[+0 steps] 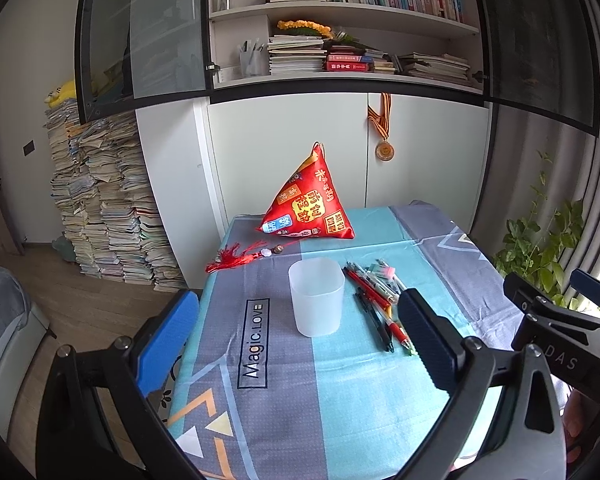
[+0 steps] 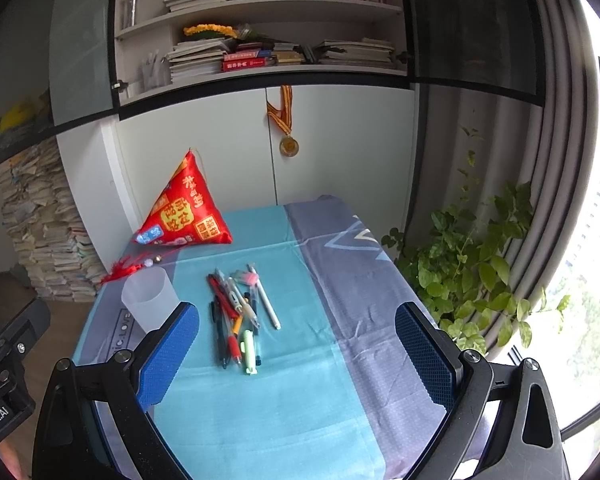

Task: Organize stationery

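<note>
Hovering wide open and empty: left gripper [image 1: 296,344] near the cup [image 1: 317,296], right gripper [image 2: 300,352] before the pens [image 2: 236,312].

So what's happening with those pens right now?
Left gripper open, right gripper open, both empty. Loose pile of pens beside empty translucent plastic cup. Nothing in the way.

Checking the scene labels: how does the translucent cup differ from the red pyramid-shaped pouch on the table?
The cup is plain, frosted and see-through; the pouch is glossy red with printed characters. The cup is open-topped and empty; the pouch is closed, tapering to a point. The cup is beside the pens; the pouch sits farther back. Both stand upright on the tablecloth.
</note>
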`<state>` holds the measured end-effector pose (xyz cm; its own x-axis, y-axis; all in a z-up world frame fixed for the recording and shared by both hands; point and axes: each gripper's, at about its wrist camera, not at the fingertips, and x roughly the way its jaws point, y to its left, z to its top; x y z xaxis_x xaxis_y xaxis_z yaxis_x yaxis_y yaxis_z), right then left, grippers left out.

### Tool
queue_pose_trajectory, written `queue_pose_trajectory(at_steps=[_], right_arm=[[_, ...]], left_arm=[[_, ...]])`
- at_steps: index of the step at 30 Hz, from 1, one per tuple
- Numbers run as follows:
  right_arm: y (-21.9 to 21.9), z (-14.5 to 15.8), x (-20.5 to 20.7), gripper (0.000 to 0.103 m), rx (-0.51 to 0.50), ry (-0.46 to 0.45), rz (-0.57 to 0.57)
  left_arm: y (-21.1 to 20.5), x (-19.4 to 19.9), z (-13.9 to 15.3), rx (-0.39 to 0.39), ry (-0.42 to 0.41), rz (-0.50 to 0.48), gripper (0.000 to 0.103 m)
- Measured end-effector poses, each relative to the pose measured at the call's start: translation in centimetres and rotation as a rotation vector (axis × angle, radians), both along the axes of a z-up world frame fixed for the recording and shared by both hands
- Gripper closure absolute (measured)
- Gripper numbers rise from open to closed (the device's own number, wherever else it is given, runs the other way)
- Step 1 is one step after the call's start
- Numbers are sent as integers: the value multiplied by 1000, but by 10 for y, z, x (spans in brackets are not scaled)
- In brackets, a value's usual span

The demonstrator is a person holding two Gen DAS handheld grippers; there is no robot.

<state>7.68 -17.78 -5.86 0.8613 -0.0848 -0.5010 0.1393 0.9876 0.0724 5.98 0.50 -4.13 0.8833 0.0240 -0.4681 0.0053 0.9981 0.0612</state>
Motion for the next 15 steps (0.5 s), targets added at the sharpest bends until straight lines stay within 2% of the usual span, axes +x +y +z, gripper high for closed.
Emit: queue_pose_trajectory(at_steps=[15], right_arm=[[-2,-1,-1,4,2,3,-2]], left_arm=[[3,5,-7,-4,18,8,4]])
